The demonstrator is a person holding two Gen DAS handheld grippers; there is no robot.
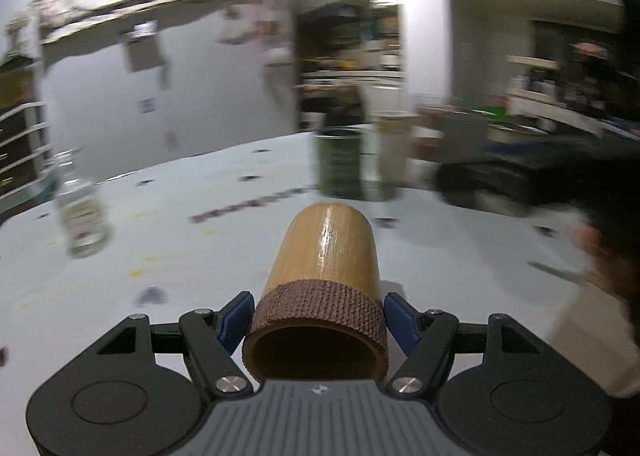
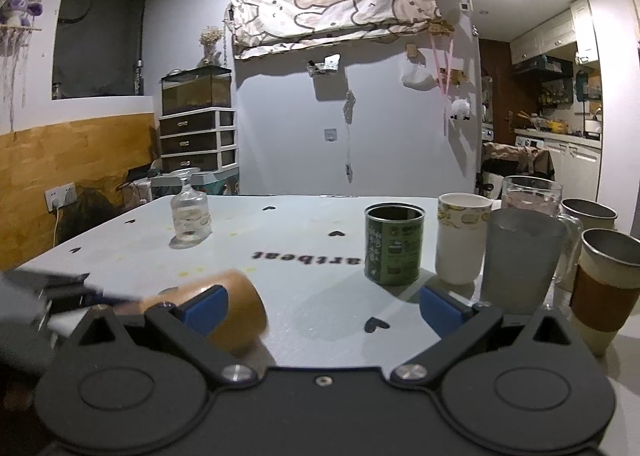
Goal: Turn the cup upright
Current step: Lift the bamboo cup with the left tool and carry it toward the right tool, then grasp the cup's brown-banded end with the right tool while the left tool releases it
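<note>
A bamboo-coloured cup [image 1: 326, 256] with a brown knurled band near its mouth is on its side, mouth toward the left wrist camera, base pointing away. My left gripper [image 1: 318, 320] is shut on the cup at the band, its blue pads [image 1: 236, 318] pressing both sides. The left wrist view is blurred by motion. In the right wrist view the same cup [image 2: 240, 310] shows low at the left above the white table [image 2: 304, 256], held by the blurred left gripper. My right gripper [image 2: 324, 306] is open and empty over the table's front.
A green tin [image 2: 394, 244], a white paper cup [image 2: 462, 240], a frosted tumbler [image 2: 520, 260], a glass mug [image 2: 532, 196] and two metal cups [image 2: 608, 288] crowd the right side. A glass bottle [image 2: 190, 212] stands at the far left.
</note>
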